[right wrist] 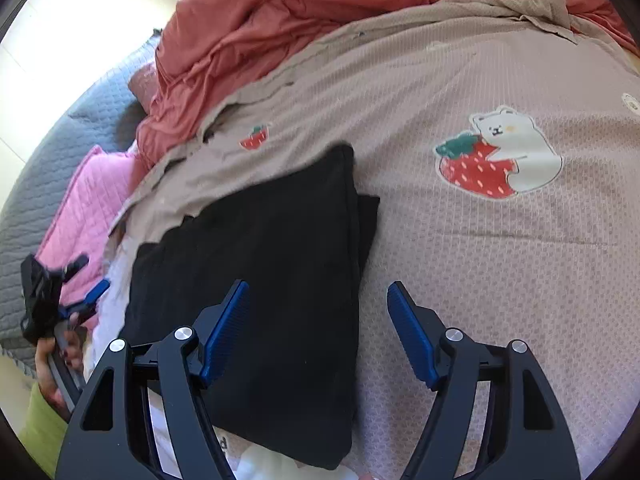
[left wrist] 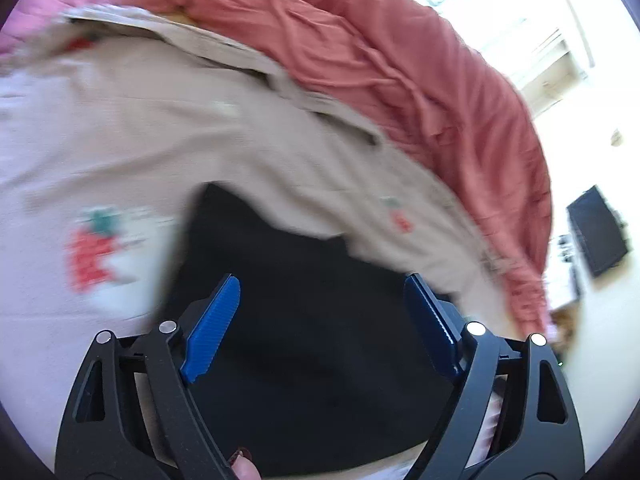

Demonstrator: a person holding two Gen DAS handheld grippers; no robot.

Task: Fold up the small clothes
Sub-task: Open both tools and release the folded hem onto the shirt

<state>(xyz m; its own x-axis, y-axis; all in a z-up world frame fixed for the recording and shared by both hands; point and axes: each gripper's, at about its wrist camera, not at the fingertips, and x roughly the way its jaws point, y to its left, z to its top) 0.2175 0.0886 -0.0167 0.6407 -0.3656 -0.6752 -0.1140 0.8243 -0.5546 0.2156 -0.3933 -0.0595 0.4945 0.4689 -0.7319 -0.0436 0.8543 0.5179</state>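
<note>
1. a black garment (right wrist: pixel 260 280) is lying folded into a rough rectangle on a beige sheet (right wrist: pixel 480 280) printed with a bear and strawberries, spread over the bed.
2. its right edge is showing stacked layers, with a lower layer sticking out a little at the far right corner; the cloth is looking plain and dark, with no visible print.
3. in the left wrist view the garment (left wrist: pixel 304 320) is filling the space ahead of the fingers, though the picture is blurring badly.
4. a red blanket (right wrist: pixel 300 8) is bunching up at the far side of the sheet, and a pink quilt (right wrist: pixel 84 216) is lying beside the garment's left side, over a grey cover (right wrist: pixel 60 152).
5. the right gripper (right wrist: pixel 318 336) is hovering low over the garment's near right edge, its blue fingers (right wrist: pixel 226 332) standing wide apart and holding nothing; one finger is over the black cloth, the other over the sheet.
6. the left gripper (left wrist: pixel 320 328) is pointing at the garment with fingers wide apart and nothing between them.
7. from the right wrist view the left gripper (right wrist: pixel 60 296) is showing at the garment's left side, over the pink quilt, held in a hand (right wrist: pixel 60 356) with dark nails.
</note>
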